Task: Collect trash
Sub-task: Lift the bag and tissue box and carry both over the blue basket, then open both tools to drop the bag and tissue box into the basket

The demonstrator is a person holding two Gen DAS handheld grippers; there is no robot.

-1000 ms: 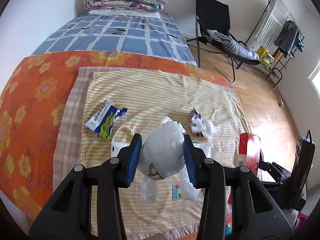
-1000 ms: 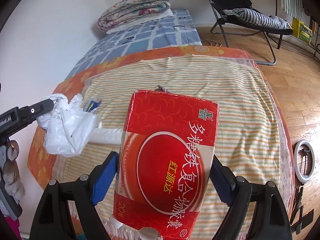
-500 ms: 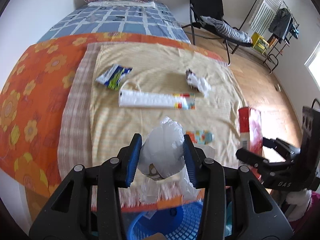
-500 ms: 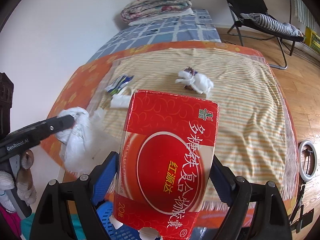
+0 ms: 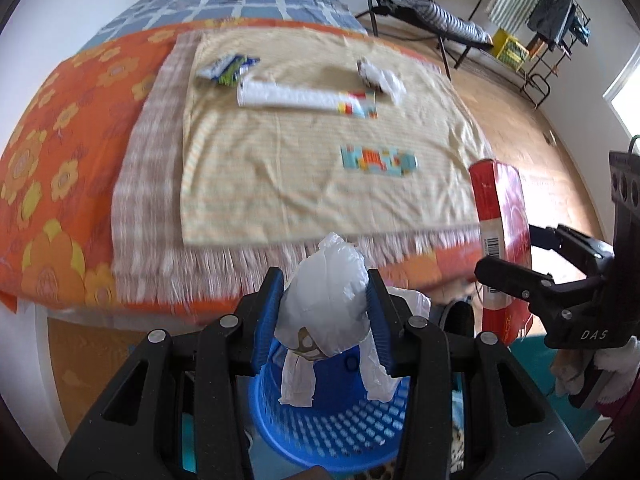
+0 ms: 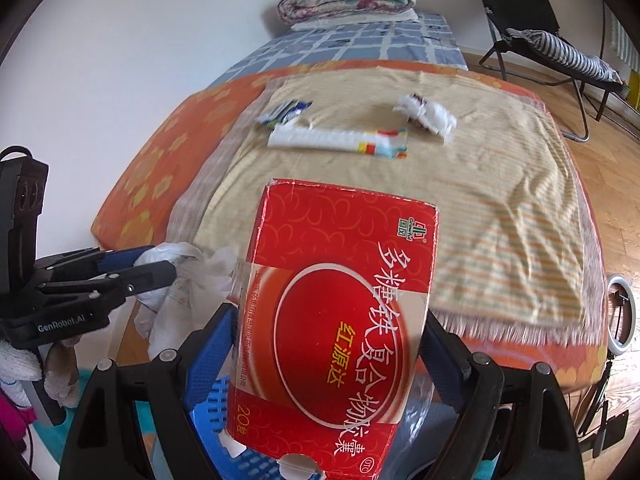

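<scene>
Two loads held above blue basket (image 5: 328, 420) beside bed: left gripper (image 5: 326, 304) clamped on crumpled white plastic bag (image 5: 326, 300), right gripper (image 6: 326, 344) clamped on red carton (image 6: 332, 320). Remaining on striped cloth (image 5: 280, 168): long white wrapper (image 5: 304, 98), green-blue packet (image 5: 226, 68).

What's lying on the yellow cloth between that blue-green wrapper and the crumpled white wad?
A long white box with a colourful end lies roughly between the blue-green wrapper and the crumpled white wad, slightly nearer the camera. Both wrist views show it.
</scene>
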